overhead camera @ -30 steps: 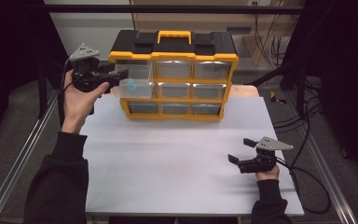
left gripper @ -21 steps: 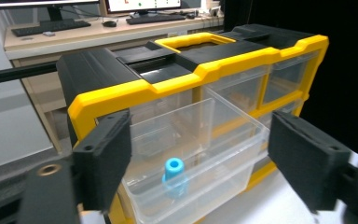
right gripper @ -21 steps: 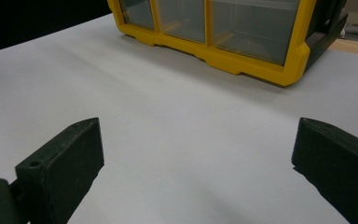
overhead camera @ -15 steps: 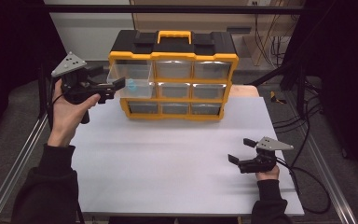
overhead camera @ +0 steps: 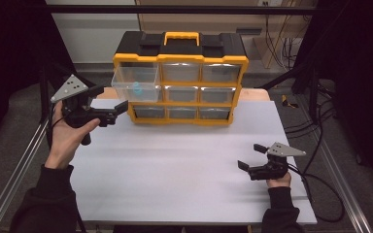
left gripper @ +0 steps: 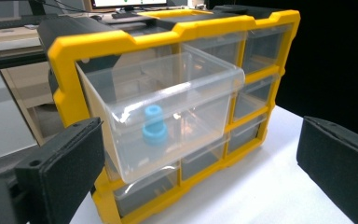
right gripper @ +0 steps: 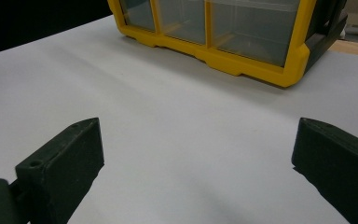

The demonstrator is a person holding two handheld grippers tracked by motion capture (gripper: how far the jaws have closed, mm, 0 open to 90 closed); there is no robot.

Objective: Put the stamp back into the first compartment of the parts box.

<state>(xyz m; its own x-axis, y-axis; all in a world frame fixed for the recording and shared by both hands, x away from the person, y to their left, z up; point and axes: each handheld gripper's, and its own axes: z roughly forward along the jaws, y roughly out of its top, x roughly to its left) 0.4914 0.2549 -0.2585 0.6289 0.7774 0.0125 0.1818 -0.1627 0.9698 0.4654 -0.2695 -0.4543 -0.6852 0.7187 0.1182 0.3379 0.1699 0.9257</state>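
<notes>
A yellow and black drawer cabinet (overhead camera: 182, 53) stands at the back of the white table (overhead camera: 184, 174). Its top left clear drawer (overhead camera: 135, 83) is pulled out, and a small blue piece (overhead camera: 137, 89) lies inside. My left gripper (overhead camera: 112, 98) hovers to the left of the cabinet, below that drawer and apart from it. Its jaws have just been opening and hold nothing. The left gripper view looks between its open jaws at the drawer (left gripper: 168, 112) and the blue piece (left gripper: 154, 125). My right gripper (overhead camera: 249, 156) rests open and empty at the front right.
The cabinet's other clear drawers (overhead camera: 201, 92) are pushed in. In the right gripper view the cabinet's lower frame (right gripper: 242, 60) lies ahead across bare white table. Metal rails (overhead camera: 14, 174) run along both sides, and cables (overhead camera: 320, 179) trail off the right edge.
My left gripper has let go of the drawer's front, opened, and drawn back to the left and down. The drawer stays pulled out. The right gripper has not moved.
</notes>
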